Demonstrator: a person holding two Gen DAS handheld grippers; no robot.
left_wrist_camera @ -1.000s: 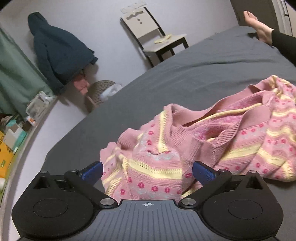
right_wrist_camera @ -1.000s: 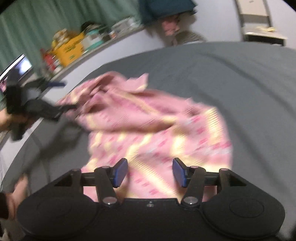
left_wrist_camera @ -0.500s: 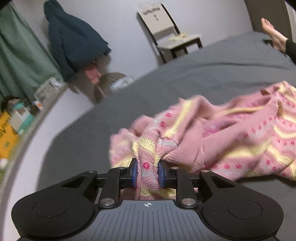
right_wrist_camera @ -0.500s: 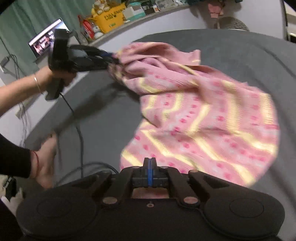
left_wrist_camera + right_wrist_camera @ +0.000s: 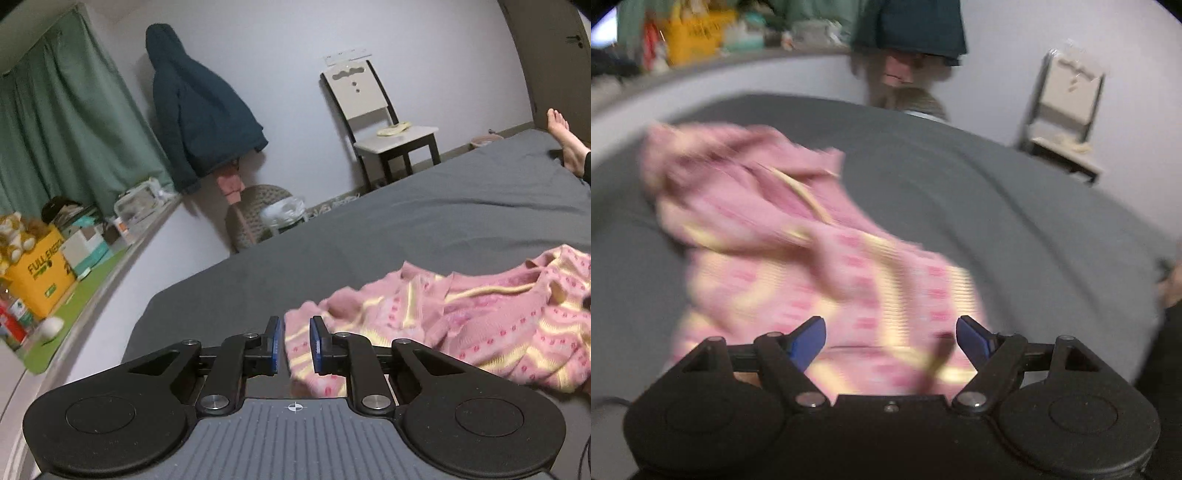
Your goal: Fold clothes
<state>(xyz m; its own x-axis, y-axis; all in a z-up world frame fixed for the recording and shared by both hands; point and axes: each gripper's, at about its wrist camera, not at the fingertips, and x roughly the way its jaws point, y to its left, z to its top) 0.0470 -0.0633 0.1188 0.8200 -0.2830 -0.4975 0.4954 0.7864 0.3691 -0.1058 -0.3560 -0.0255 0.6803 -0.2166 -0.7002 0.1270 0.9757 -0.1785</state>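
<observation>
Sweater (image 5: 480,325): we find it crumpled on the grey bed (image 5: 424,221), lying from the bed's left edge toward its middle; nothing folded yet, in our judgement.
Left gripper (image 5: 295,345): we see its jaws narrow and closing, with a corner of the sweater between the blue pads (image 5: 275,343); the cloth lies against the right pad, while a gap shows by the left one, so we cannot tell if the grip is firm.
Right gripper (image 5: 891,338): we see its jaws wide and opening above the sweater's hem; nothing is held.
Risk, slip: we judge that the thin pinch at the left could pull free, because only a small edge of knit sits between the pads.
Risk, bunching: with one corner raised and the rest slack, we expect the sweater to drag into a heap rather than spread flat.
Risk, blur: the right view is smeared, so we cannot place its jaws against the hem with confidence.
Yellow box (image 5: 35,273): on the ledge beyond the bed's left edge; a plush toy (image 5: 14,236) sits at its top.
Basket (image 5: 258,214): on the floor by the wall, holding a white plastic bag (image 5: 282,214).
</observation>
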